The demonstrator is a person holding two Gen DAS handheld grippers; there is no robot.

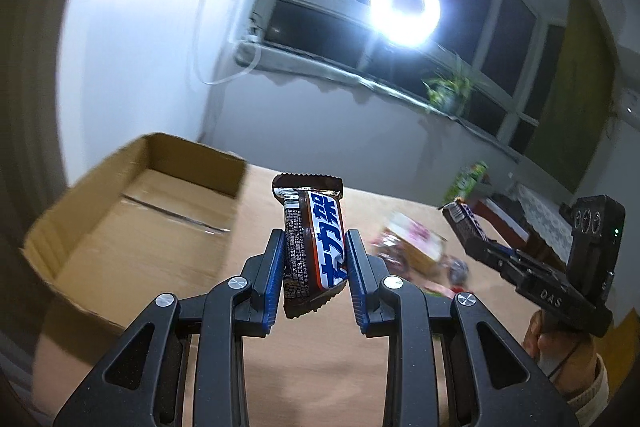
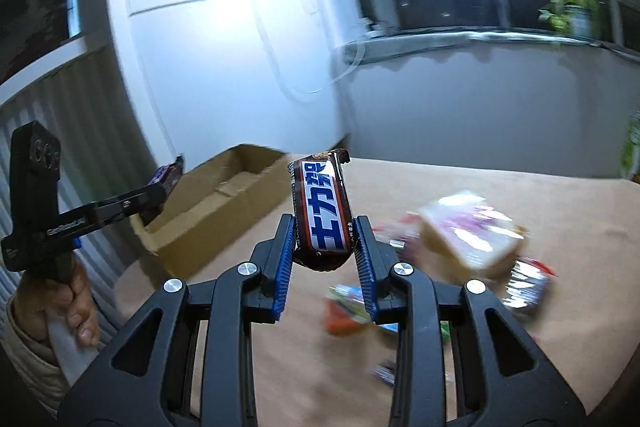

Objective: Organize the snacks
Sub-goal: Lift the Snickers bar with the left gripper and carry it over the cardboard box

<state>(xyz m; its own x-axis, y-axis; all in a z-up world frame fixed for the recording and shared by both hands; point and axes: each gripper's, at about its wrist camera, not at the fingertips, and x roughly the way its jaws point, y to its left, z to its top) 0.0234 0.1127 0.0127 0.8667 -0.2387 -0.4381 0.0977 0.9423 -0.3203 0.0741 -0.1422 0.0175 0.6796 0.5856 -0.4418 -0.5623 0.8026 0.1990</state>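
Note:
My left gripper (image 1: 314,247) is shut on a brown chocolate bar (image 1: 310,243) with a white and blue label, held upright above the table. An open cardboard box (image 1: 132,211) lies to its left. My right gripper (image 2: 325,241) is shut on a second chocolate bar (image 2: 324,211) of the same kind, held up over the table. The box (image 2: 216,203) shows to its left in the right wrist view. A pile of loose snack packets (image 2: 472,235) lies on the table to the right; it also shows blurred in the left wrist view (image 1: 412,247).
The brown table (image 1: 328,367) carries the box and snacks. The right gripper's body (image 1: 560,267) shows at the right of the left wrist view; the left gripper's body (image 2: 80,215) shows at the left of the right wrist view. A ring light (image 1: 404,9) glares by the window.

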